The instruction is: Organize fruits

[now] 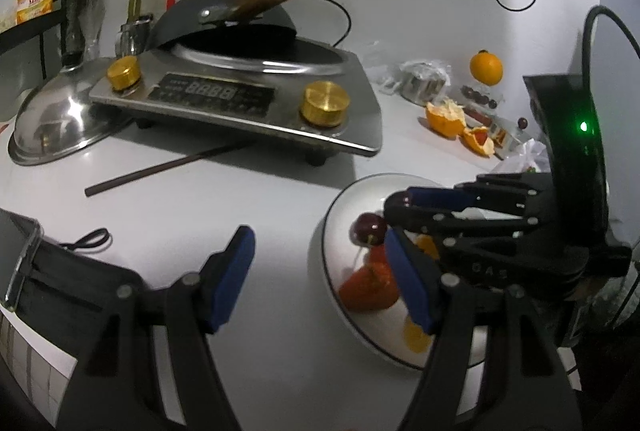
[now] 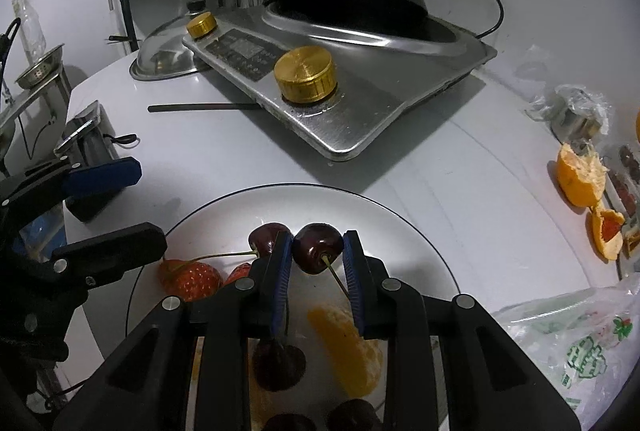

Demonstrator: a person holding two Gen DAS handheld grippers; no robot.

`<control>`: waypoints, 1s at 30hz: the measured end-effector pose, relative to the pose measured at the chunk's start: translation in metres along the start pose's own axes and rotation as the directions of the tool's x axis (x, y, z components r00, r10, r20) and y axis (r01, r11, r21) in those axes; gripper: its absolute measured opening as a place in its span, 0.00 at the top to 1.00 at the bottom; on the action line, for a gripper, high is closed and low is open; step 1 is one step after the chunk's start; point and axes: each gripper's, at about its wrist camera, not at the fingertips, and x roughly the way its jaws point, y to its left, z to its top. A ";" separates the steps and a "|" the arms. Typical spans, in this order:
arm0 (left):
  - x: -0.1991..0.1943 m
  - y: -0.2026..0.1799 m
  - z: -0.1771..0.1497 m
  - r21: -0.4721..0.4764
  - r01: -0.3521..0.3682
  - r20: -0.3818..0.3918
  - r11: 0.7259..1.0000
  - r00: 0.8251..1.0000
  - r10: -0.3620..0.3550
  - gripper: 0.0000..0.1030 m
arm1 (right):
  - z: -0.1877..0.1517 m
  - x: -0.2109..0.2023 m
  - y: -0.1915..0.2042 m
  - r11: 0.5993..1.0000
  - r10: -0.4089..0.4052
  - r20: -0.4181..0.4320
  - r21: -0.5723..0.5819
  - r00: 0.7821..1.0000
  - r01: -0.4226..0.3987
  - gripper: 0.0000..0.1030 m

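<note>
Your right gripper (image 2: 316, 255) fingers clamp cherry (image 2: 318, 247) above plate (image 2: 420, 231); left gripper (image 1: 320, 279) fingers apart, empty. Next: set cherry beside others.

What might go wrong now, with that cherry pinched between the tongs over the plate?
1. The right tongs pinch the cherry only at their tips; round and smooth, it might slip out and roll off the plate.
2. Squeezing could bruise it.
3. The left tongs hang open close beside the strawberry and the plate's edge; the two tools could bump each other or nudge the plate.
</note>
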 end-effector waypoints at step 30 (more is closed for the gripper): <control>-0.052 -0.042 -0.002 0.049 -0.001 0.057 0.999 0.998 -0.002 0.25 | -0.020 -0.076 0.000 0.999 -0.044 0.086 0.025 0.995 0.042 0.65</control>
